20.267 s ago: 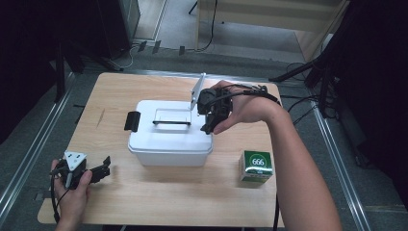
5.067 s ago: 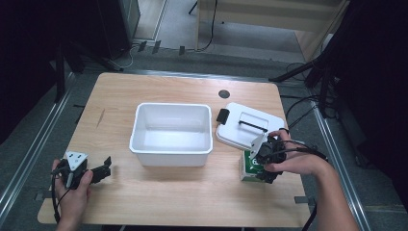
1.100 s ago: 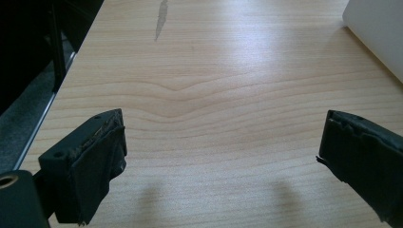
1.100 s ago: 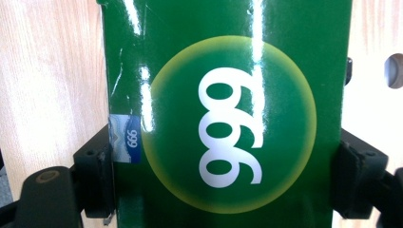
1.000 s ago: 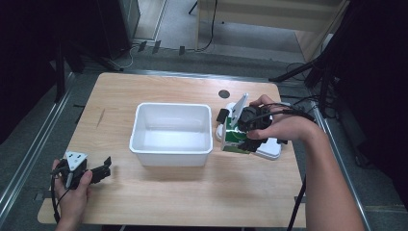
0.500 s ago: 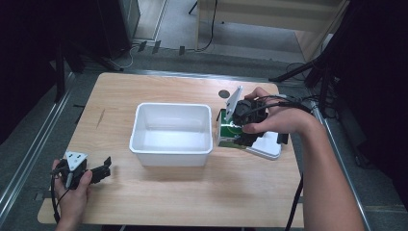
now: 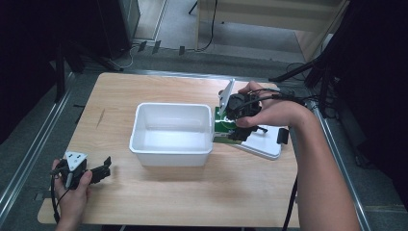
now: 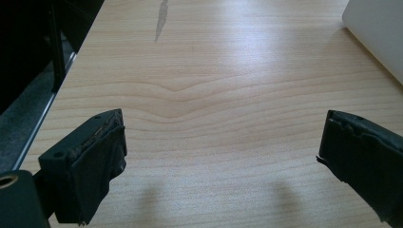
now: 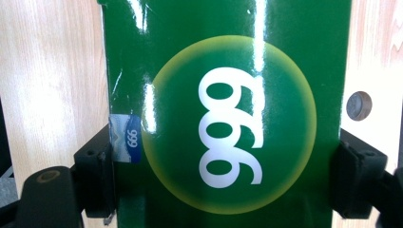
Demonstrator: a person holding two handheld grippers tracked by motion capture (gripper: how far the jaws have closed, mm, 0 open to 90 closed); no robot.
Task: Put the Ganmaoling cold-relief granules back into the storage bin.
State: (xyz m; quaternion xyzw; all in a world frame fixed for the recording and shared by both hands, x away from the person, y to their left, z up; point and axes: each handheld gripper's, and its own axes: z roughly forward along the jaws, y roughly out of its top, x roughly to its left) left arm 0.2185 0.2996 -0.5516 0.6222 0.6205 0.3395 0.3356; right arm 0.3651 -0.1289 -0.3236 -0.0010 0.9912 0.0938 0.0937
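Observation:
A green box (image 7: 222,129) printed with white digits in a yellow-green circle (image 9: 228,114) hangs in my right gripper (image 7: 230,126), whose jaws press on its two sides (image 9: 223,171). It is held above the table, just past the right rim of the open white bin (image 7: 144,121). The bin's white lid (image 7: 264,144) with a black handle lies flat on the table under my right hand. My left gripper (image 7: 102,169) rests at the near left corner, its jaws (image 8: 223,156) wide open over bare wood with nothing between them.
The wooden table (image 7: 159,207) has a small round hole (image 9: 359,105) near its far right. A dark streak (image 8: 161,19) marks the wood at the far left. Black stands and cables ring the table, and the metal frame rail (image 7: 29,154) runs along the left side.
My right gripper has carried the green box leftward and a little upward, from over the lid to the bin's right rim. The left gripper has stayed put.

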